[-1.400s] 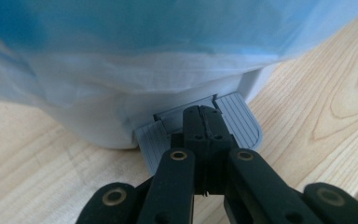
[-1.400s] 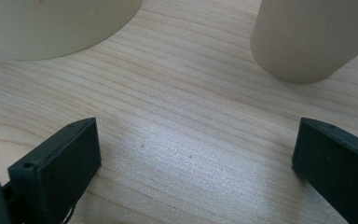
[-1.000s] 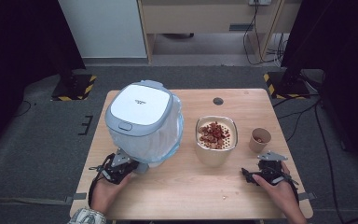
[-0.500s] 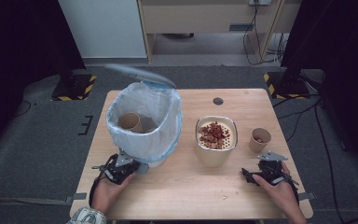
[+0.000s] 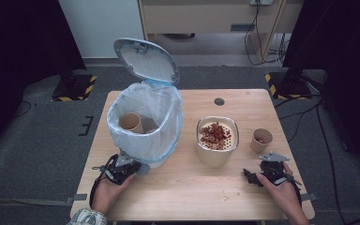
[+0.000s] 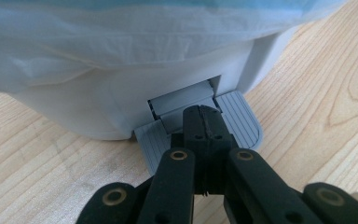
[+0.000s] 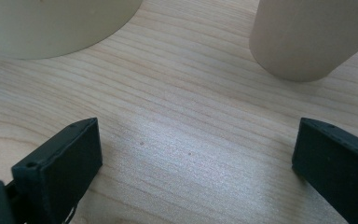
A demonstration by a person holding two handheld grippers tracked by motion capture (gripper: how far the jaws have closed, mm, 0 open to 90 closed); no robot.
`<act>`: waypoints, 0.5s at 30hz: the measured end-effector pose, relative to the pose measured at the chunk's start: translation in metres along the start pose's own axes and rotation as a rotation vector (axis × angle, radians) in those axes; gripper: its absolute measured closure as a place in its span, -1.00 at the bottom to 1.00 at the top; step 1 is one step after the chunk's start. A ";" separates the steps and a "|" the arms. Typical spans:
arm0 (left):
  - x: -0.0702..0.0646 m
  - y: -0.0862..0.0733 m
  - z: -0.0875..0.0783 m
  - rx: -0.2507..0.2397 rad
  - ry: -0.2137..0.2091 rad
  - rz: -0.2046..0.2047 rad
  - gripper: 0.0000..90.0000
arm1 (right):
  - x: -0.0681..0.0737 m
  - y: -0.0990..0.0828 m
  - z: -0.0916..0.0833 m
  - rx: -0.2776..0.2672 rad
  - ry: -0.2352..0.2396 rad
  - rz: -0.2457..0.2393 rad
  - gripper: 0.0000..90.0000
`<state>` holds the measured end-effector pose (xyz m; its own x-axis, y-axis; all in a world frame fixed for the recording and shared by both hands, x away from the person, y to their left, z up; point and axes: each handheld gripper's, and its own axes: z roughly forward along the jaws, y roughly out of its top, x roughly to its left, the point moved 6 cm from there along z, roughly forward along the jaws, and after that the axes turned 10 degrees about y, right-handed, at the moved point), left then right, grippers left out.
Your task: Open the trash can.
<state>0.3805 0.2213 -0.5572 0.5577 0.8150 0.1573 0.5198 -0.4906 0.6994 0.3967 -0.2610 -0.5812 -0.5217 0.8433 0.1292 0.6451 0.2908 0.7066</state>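
Lab recording bay, staged table.
Wood table [image 5: 187,197] on grey carpet [image 5: 37,140]; black stands on hazard-striped bases [image 5: 72,88]; loose cables [image 5: 258,33]; cabinet [image 5: 206,16] behind.

I note 2 black handheld grippers. Left gripper [image 6: 204,122]: matte black linked jaw arms with brass-coloured pivot pins. Right gripper [image 5: 261,175] carries a grey 3-cornered plate on top. A patterned cuff shows at the left wrist.

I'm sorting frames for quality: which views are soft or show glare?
High view: evenly lit, slightly soft, dark surroundings. Left gripper view: the bin pedal is fairly sharp, the bin liner bright, nearly washed out. Right gripper view: pale sheen on the table, the near jaws blurred.
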 end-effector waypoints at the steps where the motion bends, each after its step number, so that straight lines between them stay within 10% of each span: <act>1: 0.000 0.000 0.000 0.000 0.000 0.001 1.00 | 0.000 0.000 0.000 0.000 0.001 -0.002 -0.95; 15: 0.000 0.000 0.000 0.000 -0.003 0.000 1.00 | -0.011 0.001 -0.013 -0.052 -0.050 0.023 -0.89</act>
<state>0.3807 0.2216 -0.5572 0.5597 0.8139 0.1556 0.5194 -0.4909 0.6995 0.3963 -0.2761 -0.5726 -0.4774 0.8715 0.1118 0.6258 0.2480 0.7395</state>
